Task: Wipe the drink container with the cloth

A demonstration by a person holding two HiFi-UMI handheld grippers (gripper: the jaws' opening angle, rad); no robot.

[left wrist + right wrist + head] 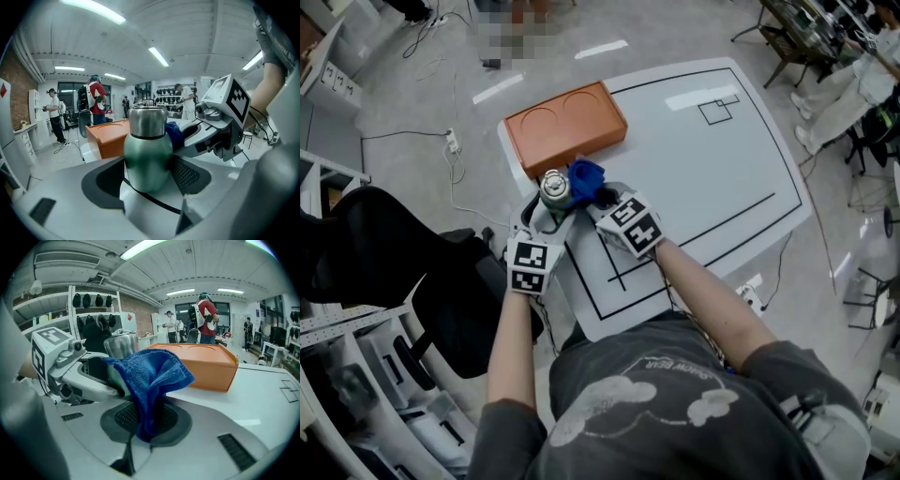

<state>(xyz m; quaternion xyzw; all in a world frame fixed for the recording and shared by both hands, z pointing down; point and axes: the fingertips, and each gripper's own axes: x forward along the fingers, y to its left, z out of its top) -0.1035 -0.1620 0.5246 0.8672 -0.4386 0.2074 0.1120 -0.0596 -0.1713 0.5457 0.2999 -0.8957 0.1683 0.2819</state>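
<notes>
Table (703,178): white, smooth, rounded corners, thin black lines drawn on top; wide bare stretch to the right and far side, free for moving.
Working spot: crowded into the table's near left part, close to the rim.
Floor: pale grey, glossy; cable and power strip (450,142) lying left of the table.
Orange box (565,127): flat, rectangular, two round hollows in its top; at the far left corner, just behind the drink container, closing off that side.
Chair (394,253): black, off the table, close beside the left arm.
Drink container (146,154): rounded green body, brushed steel neck and cap, upright between the left jaws.
Left gripper (551,208): pale grey shell, dark meshed pads clamped on the container's body from both sides.
Cloth (150,376): blue, nubby terry, bunched; loose upper fold spread against the container's upper right side.
Right gripper (147,420): jaws pressed together on the cloth's lower end, close beside the left gripper's jaw.
Background: people (96,101) standing, shelves (89,301), strip lights overhead.
</notes>
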